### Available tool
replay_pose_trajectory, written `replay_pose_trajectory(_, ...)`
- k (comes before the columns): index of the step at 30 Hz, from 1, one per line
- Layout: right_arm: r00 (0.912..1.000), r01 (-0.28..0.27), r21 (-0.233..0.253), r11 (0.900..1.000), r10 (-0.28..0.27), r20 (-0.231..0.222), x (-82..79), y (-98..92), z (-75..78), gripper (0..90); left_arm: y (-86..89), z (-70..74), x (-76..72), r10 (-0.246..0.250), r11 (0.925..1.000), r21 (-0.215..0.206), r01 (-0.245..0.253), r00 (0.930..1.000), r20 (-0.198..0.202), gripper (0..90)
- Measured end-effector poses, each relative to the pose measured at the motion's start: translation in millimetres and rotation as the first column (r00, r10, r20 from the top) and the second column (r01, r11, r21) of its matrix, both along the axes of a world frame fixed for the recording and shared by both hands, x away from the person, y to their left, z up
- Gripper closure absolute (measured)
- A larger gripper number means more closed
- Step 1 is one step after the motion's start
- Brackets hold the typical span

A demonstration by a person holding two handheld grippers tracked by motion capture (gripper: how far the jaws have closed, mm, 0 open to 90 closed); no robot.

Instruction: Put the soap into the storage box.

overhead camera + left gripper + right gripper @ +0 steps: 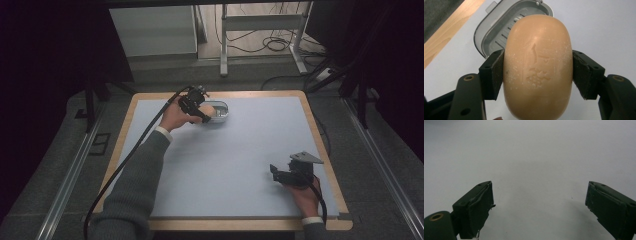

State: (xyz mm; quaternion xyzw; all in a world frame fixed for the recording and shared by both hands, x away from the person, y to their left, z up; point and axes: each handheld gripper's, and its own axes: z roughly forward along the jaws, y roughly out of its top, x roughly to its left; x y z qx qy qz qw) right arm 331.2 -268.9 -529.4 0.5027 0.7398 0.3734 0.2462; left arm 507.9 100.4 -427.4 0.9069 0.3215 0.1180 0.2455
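Note:
A tan oval bar of soap (537, 65) with a stamped mark is clamped between the jaws of my left gripper (537, 75), which is shut on it. Just beyond the soap lies a grey soap dish (496, 32) with a ribbed floor. In the high view my left gripper (196, 106) holds the soap (206, 109) at the near-left side of the dish (221, 112), at the far middle of the table. My right gripper (278, 173) rests near the front right of the mat; its jaws (539, 207) stand wide apart over bare mat, open with nothing between them.
A pale blue mat (240, 150) covers the wooden table (327, 150). Black cables (130, 155) trail from both grippers toward the front. Dark floor, a white desk frame (260, 30) and cables lie beyond the far edge.

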Motion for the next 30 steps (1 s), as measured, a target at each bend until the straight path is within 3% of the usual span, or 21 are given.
replay_pose_trajectory(16,1.0,0.003,0.004,1.0,-0.003,0.002,-0.3,-0.1,0.1,7.9,-11.5,-6.2,22.9,-0.017,0.9998,0.005,0.017,0.9998,-0.013,32.8)
replay_pose_trajectory(30,1.0,0.005,0.002,1.0,-0.005,0.0,-0.3,0.1,0.1,7.9,-15.0,-15.6,47.9,-0.036,0.9987,0.036,0.037,0.999,-0.026,32.8)
